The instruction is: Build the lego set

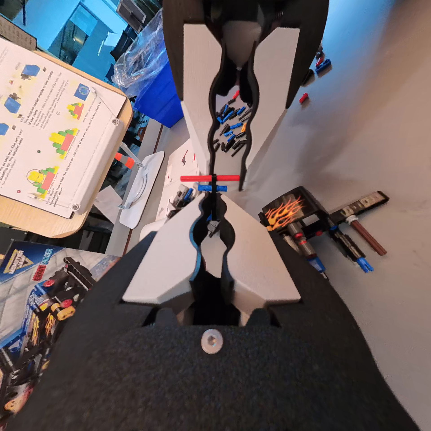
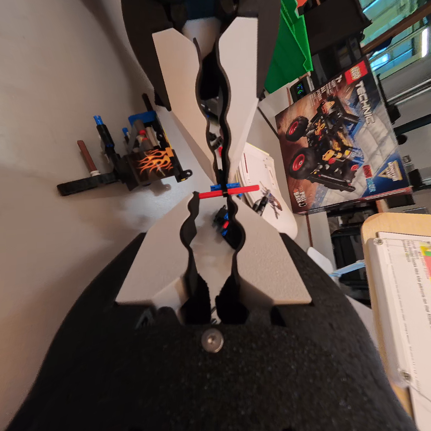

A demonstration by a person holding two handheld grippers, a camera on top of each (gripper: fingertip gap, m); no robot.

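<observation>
The left gripper [image 1: 212, 198] and the right gripper [image 2: 213, 198] point straight at each other, tip to tip, raised above the table. The left gripper's fingers [image 1: 177, 245] are nearly together, pinching a thin black piece between their tips. The right gripper's fingers [image 2: 163, 251] stand a little apart, their tips meeting the left gripper's at that same small assembly.

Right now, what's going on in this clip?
A person with two handheld grippers is mid-build. The left gripper is shut on a thin black piece carrying a red axle and a blue pin. The right gripper faces it, open, fingertips at the axle. The partly built flame-panel model lies unheld on the table nearby.
</observation>
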